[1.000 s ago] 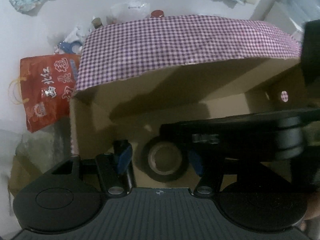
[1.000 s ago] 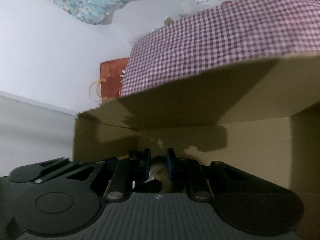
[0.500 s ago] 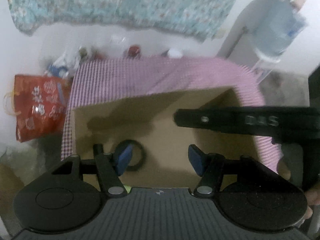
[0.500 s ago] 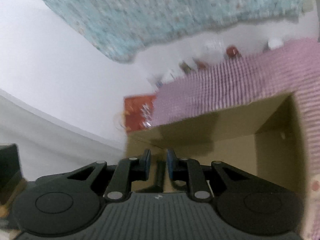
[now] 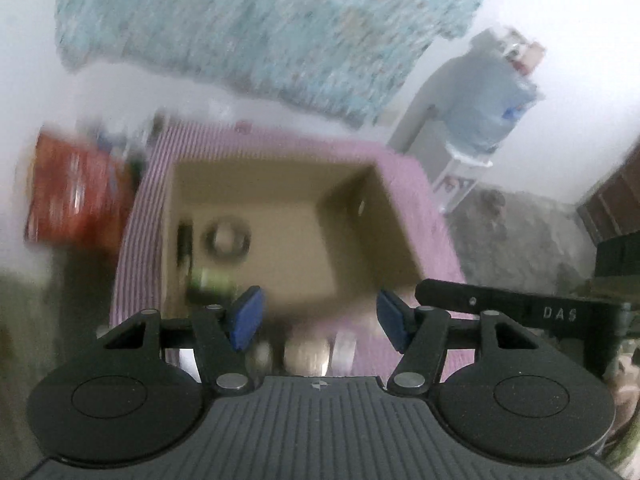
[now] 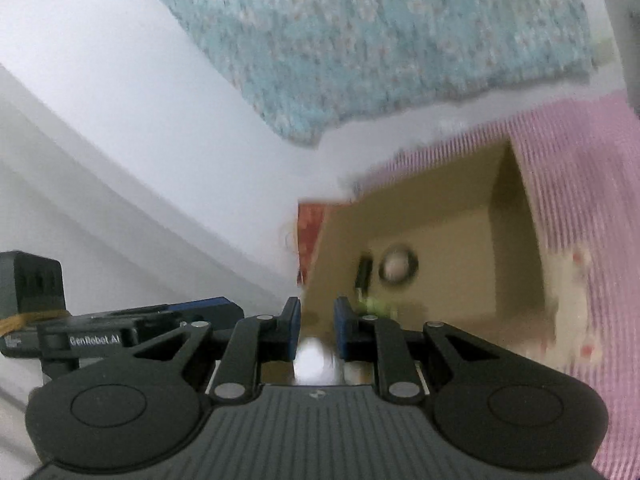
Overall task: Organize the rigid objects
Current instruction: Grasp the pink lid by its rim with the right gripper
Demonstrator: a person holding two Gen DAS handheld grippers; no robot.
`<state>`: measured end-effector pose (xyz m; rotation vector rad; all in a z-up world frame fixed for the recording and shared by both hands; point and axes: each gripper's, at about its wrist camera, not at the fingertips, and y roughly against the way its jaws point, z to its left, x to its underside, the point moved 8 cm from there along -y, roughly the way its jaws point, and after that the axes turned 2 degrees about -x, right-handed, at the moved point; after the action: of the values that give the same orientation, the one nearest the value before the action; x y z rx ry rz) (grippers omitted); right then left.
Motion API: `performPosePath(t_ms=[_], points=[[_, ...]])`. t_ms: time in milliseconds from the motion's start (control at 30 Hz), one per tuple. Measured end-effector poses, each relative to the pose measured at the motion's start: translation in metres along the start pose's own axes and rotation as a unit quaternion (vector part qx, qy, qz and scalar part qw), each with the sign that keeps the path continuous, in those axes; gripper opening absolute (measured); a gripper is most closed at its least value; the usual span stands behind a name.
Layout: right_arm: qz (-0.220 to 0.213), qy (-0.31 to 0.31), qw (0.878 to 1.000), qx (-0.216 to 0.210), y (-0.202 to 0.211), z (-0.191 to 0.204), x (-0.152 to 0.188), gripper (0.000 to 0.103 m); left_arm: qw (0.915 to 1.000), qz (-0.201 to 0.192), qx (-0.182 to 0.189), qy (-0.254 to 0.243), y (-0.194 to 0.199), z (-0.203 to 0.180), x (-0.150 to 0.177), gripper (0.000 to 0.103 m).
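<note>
Both wrist views look down into an open cardboard box [image 5: 280, 200] whose rim is draped in pink-and-white checked cloth [image 5: 136, 240]; both pictures are smeared by motion blur. Three things lie on the box floor, toward its left wall: a roll of dark tape [image 5: 227, 239] lying flat with its hole facing up, a slim dark object [image 5: 185, 240] just left of the roll with its long axis running along that wall, toward and away from the camera, and a green item [image 5: 212, 280] nearer the camera, too blurred to give its direction. The right wrist view shows the same trio: tape roll [image 6: 398, 267], dark object [image 6: 363, 272] and green item [image 6: 376, 305]. The left claw [image 5: 320, 318] is released, its blue pads [image 5: 248, 316] well apart with nothing between them. The right claw [image 6: 316, 324] is nearly clenched, a narrow gap left between its blue pads [image 6: 292, 324], and it grasps nothing. A red bag [image 5: 76, 196] stands outside the box on the left, and a pale blue floral cloth [image 5: 260, 28] hangs on the white wall behind.
</note>
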<state>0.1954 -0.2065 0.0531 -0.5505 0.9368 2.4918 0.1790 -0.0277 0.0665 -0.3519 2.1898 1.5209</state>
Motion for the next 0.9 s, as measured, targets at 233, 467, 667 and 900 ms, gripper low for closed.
performPosePath(t_ms=[233, 467, 667, 900], points=[[0.128, -0.030, 0.991, 0.039, -0.079, -0.031, 0.100, 0.020, 0.9862, 0.115, -0.038, 0.112, -0.074, 0.055, 0.089, 0.062], [0.199, -0.052, 0.975, 0.080, -0.134, -0.062, 0.139, 0.021, 0.9763, 0.155, -0.127, 0.082, -0.118, 0.077, 0.122, 0.061], [0.211, -0.062, 0.973, 0.071, -0.146, -0.066, 0.141, 0.046, 0.9716, 0.182, -0.120, 0.093, -0.130, 0.092, 0.145, 0.061], [0.212, -0.044, 0.974, 0.070, -0.154, -0.059, 0.142, 0.046, 0.9730, 0.194, -0.118, 0.041, -0.142, 0.083, 0.153, 0.068]])
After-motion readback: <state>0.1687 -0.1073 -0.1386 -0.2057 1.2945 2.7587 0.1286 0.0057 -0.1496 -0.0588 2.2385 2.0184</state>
